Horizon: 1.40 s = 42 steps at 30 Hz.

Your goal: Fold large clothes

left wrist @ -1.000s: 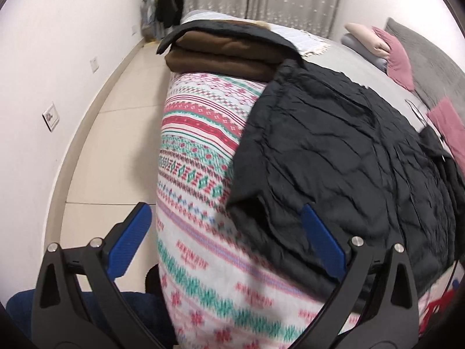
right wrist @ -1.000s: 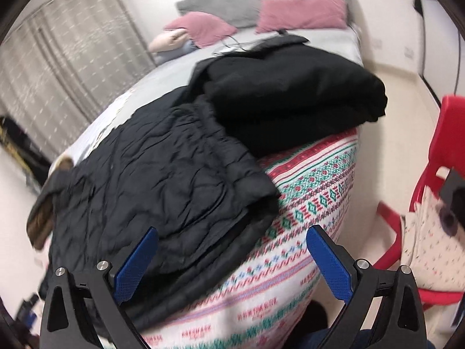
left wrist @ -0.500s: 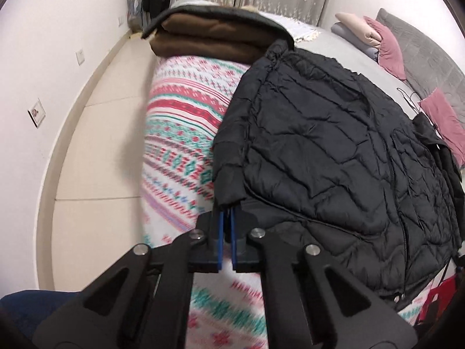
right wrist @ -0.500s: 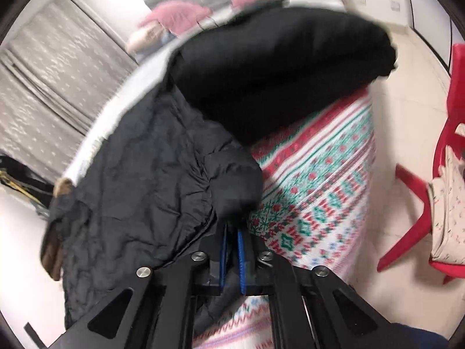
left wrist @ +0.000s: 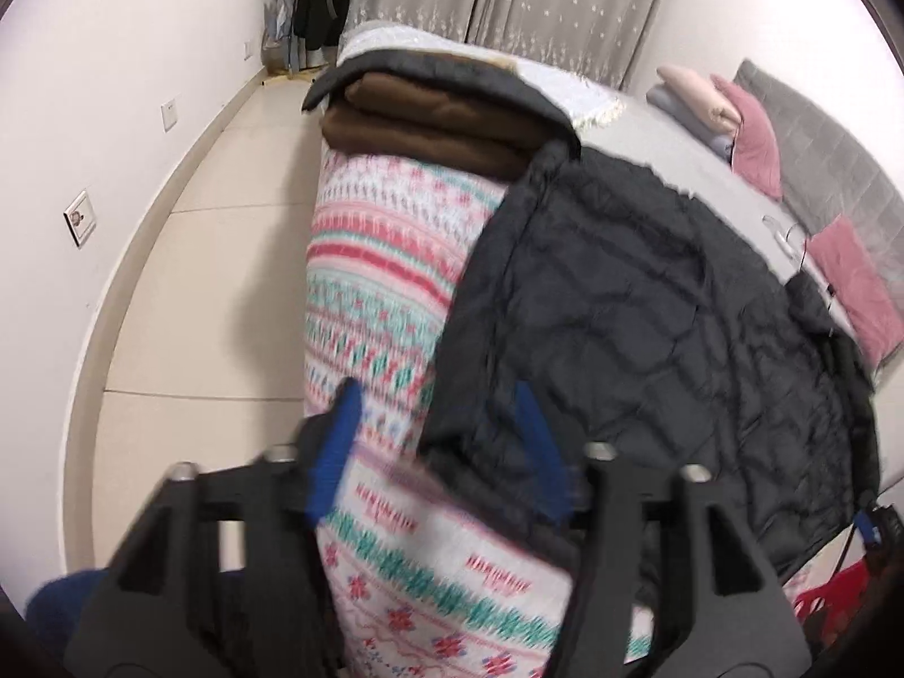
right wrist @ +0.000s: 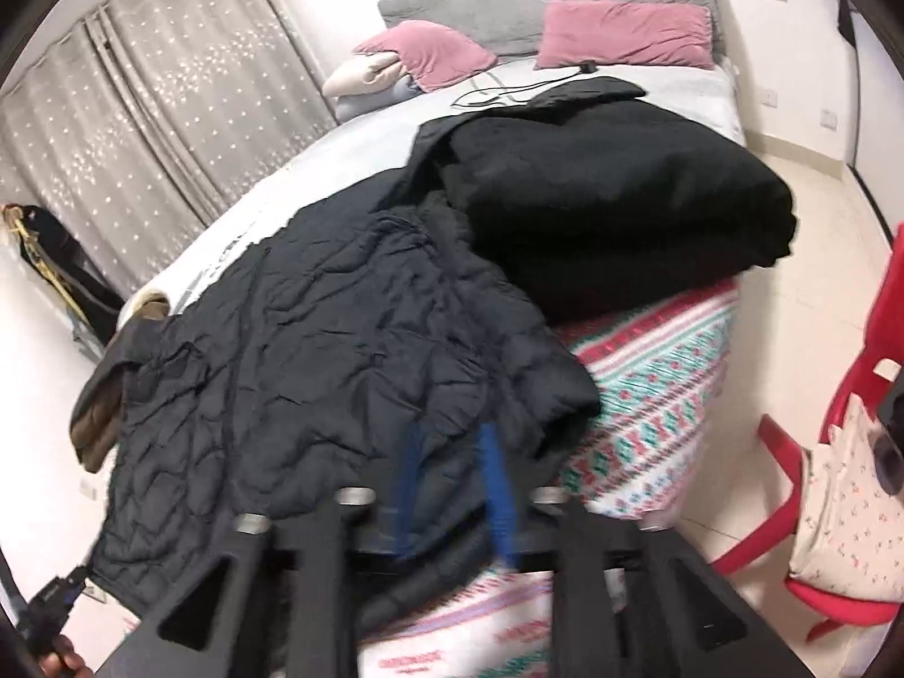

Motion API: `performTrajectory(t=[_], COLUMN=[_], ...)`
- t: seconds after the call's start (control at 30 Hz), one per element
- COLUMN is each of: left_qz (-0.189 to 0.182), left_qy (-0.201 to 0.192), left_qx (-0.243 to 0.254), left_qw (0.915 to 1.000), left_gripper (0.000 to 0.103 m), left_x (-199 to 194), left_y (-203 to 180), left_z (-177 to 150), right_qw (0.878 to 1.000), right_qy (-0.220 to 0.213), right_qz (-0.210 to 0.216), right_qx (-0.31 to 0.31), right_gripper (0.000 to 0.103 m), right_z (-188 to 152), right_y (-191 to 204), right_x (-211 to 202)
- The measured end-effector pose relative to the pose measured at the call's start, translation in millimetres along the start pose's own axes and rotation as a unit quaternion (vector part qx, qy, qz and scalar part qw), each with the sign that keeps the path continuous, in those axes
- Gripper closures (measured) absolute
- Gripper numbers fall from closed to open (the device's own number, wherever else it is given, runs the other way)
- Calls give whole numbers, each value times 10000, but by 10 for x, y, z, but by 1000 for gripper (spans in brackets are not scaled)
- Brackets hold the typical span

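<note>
A black quilted jacket (left wrist: 650,305) lies spread across the foot of the bed (right wrist: 361,141), over a patterned blanket (left wrist: 384,282) in red, green and white that hangs down the bed's end. The left gripper (left wrist: 440,446) hangs at the jacket's near left corner with its jaws parted, one blue pad over the blanket and the other over the jacket's hem; the picture is blurred there, so contact with the cloth is hard to judge. The right gripper (right wrist: 455,486) sits at the jacket's near right corner, jaws apart with a narrower gap, and the dark fabric appears to lie between the pads. A folded black garment (right wrist: 616,203) rests on the bed just beside the jacket, overlapping its far edge. A folded brown blanket (left wrist: 429,130) lies at the other corner. Pink pillows (right wrist: 621,34) sit at the head, and a red chair (right wrist: 847,508) stands on the floor beside the bed.
</note>
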State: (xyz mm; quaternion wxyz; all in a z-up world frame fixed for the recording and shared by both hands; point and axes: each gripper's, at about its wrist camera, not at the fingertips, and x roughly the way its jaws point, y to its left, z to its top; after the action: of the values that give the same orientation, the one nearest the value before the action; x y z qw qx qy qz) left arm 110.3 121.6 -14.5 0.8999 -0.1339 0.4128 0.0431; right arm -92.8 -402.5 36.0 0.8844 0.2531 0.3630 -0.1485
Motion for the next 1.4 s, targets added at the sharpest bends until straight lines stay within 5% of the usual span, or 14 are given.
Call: performTrajectory(t=[0.07,0.17,0.37,0.47,0.6,0.67,0.77,1.0,1.13,1.23,1.33,1.4], left_qz=[-106,-520,-1057,-1308,-1791,-1686,-1585,-2155,-2162,-2124,-1843,-1845], left_qy=[-16,82,-135,-195,149,208,211,147,-81,-194,-179,-277], left_qx=[-131,-437,-1500,-2289,-3228,-3410,-3598,-4034,-4216,-4363,-4150,-4068], left_qw=[9999,9977,9829,9644,9292,9246,9192,8892,8806,8742,8908,8943], left_gripper=[41,24,23,23,23,23,23,23,23,31,65,92], left_x=[-25,-2,211,533,1186,1474,1818,2334,2439,2466,2450,2395], left_y=[14,89,416,754,1217,1400,1585,1680,1711,1757,1747,1764], left_z=[209,567,1531,1836,2023,2120,2247,2449,2512,2501,2549,2570], right_qw=[9997,9965,9802,9711,9686,9620,9539,9472,9367,9377,9393,9403], right_qy=[22,95,131,194,871,1136,944,857,862,885,830,799], right_qz=[51,197,363,359,657,371,130,126,-133,-96,-52,-18], right_qx=[-219,-804,-1941,-2352,-2235,-2457,-2846,-3089,-3391,-3358,-3328,-3308], right_gripper=[52,47,25,20,20,20,20,20,20,20,20,20], right_z=[89,262,667,737,434,253,199,132,-9,-27,-22,-25], right_y=[186,609,1565,1905,1892,1911,2021,2235,2252,2266,2265,2278], right_x=[36,77,315,682,1239,1457,1542,1770,1843,1867,1838,1815])
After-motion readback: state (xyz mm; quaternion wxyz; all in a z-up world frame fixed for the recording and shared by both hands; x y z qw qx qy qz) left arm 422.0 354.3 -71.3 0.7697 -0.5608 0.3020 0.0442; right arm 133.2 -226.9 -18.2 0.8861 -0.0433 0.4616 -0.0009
